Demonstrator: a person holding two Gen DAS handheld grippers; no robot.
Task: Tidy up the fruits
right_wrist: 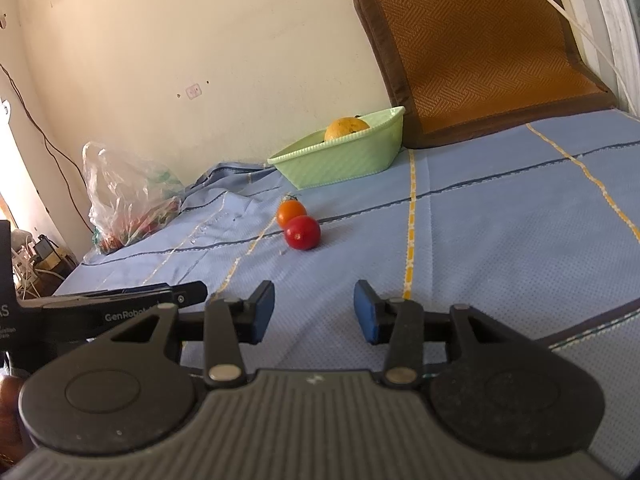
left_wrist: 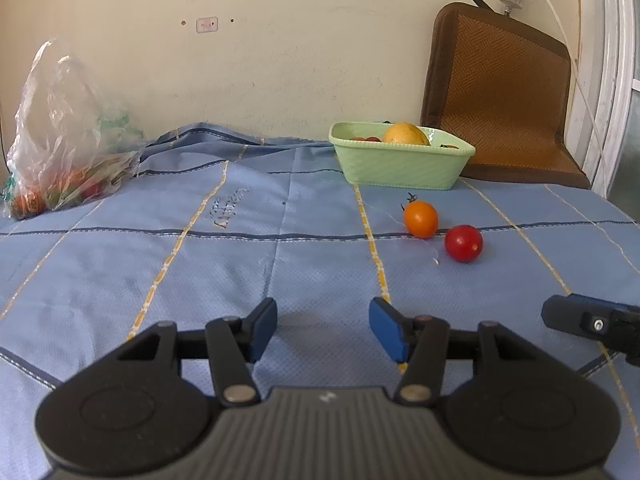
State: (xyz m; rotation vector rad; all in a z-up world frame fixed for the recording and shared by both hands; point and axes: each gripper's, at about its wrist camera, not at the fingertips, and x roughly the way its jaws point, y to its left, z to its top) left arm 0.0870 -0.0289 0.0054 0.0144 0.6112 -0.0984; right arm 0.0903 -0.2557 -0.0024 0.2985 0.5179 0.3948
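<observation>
Left wrist alone shows red fruit, perhaps tomatoes.

1. A blue checked cloth is covering the tabletop.
2. A brown woven mat is leaning against the cream wall.
3. White cables are hanging down beside the mat.
</observation>
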